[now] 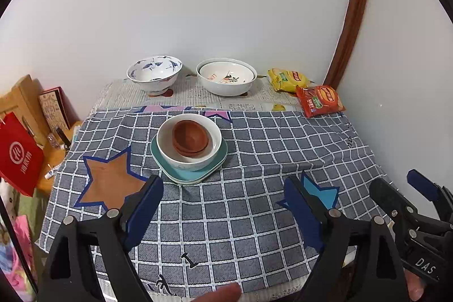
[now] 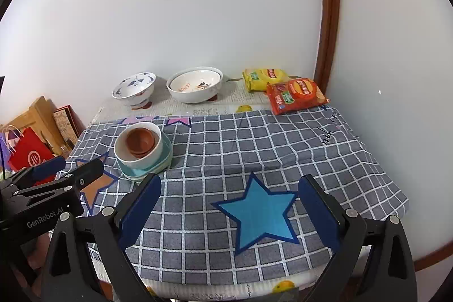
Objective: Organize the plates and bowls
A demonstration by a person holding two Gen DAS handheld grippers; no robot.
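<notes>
A stack stands on the checked cloth: teal square plates [image 1: 195, 175] [image 2: 167, 157] at the bottom, a white bowl [image 1: 170, 152] [image 2: 133, 159] on them, and brown bowls [image 1: 191, 139] [image 2: 140, 142] nested inside. My left gripper [image 1: 223, 190] is open and empty, hanging above the cloth just in front of the stack. My right gripper [image 2: 229, 188] is open and empty too, over the blue star, to the right of the stack. Each gripper shows in the other's view, the right gripper [image 1: 416, 197] at the right edge and the left gripper [image 2: 65, 171] at the left edge.
At the back by the wall stand a blue-patterned bowl [image 1: 154, 74] [image 2: 134, 88] and a large white bowl [image 1: 226, 77] [image 2: 195, 85] with another inside. Yellow [image 1: 287, 79] [image 2: 263, 78] and red snack bags [image 1: 321, 101] [image 2: 296, 95] lie at the back right. Bags and boxes [image 1: 19, 154] crowd the left side.
</notes>
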